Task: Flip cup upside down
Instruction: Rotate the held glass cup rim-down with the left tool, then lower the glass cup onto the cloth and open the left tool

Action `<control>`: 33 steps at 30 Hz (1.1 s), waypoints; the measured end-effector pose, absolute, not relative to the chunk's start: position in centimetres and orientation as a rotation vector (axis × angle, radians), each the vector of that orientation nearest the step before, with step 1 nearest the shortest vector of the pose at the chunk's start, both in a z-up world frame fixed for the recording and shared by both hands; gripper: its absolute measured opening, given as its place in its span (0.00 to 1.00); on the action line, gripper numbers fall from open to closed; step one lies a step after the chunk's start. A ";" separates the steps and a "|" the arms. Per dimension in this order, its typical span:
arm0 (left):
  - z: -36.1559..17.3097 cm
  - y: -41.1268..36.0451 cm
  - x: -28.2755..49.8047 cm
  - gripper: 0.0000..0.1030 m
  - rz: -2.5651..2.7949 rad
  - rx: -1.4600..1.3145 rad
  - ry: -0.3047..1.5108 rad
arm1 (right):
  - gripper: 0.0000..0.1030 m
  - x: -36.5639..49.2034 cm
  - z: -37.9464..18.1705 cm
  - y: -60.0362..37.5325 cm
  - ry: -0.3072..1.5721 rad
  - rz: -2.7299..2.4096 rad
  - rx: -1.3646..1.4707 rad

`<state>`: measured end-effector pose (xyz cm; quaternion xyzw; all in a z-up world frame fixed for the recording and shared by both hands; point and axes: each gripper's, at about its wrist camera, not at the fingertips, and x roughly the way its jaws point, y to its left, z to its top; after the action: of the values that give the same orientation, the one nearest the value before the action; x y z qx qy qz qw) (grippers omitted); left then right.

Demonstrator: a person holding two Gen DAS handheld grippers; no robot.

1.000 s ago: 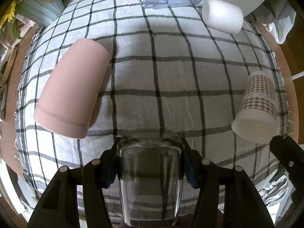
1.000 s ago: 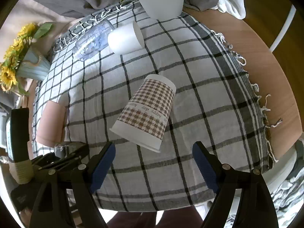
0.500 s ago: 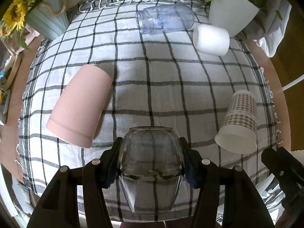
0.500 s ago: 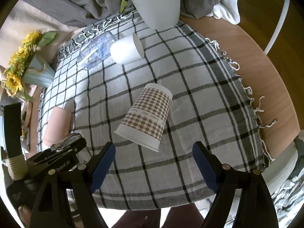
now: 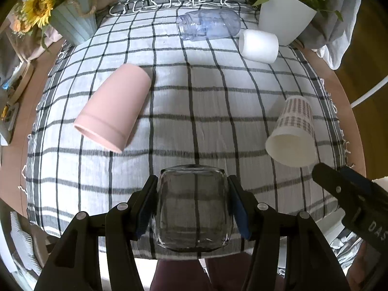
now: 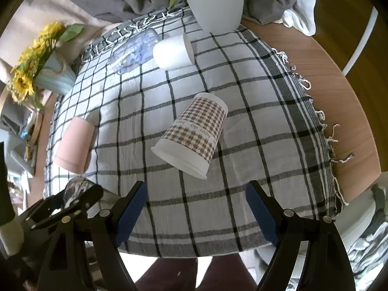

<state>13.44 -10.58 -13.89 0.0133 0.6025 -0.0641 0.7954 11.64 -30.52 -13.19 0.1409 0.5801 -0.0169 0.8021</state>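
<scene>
One glass cup [image 5: 193, 208] sits clamped between the jaws of the left gripper [image 5: 193, 207]. In the last second it rose clear of the checked cloth [image 5: 218, 101] and turned, so I judge the flip is underway. The right gripper [image 6: 195, 212] hangs wide and empty, the houndstooth cup [image 6: 194, 133] ahead of its jaws.

A grey-checked cloth [image 5: 194, 92] is covering the round wooden bench [image 6: 339, 101]; a white plant pot [image 5: 283, 17] is standing at one o'clock, a pale-blue sunflower vase [image 5: 70, 24] at eleven.
</scene>
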 end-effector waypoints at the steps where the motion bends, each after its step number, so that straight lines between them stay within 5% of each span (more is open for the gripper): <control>1: -13.9 -10.5 13.2 0.55 -0.136 0.026 1.296 | 0.81 11.6 -13.2 -30.4 1.244 -0.032 0.297; 12: -14.2 -10.2 11.8 0.55 -0.125 -0.013 1.288 | 0.81 11.3 -13.4 -30.0 1.250 0.001 0.257; 15: -14.0 -10.0 11.7 0.76 -0.135 -0.047 1.259 | 0.81 11.2 -13.3 -30.0 1.248 0.010 0.257; 19: -12.5 -9.6 11.0 0.86 -0.115 -0.045 1.182 | 0.87 10.5 -12.3 -30.1 1.208 -0.016 0.241; 33: -4.1 -4.3 3.0 1.00 -0.032 0.019 0.899 | 0.90 3.0 -4.8 -27.4 0.976 -0.138 0.205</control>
<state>2.98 -4.27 -4.05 0.0089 0.4345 -0.0154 0.9005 3.02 -27.38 -4.76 0.0983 0.4674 -0.0661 0.8761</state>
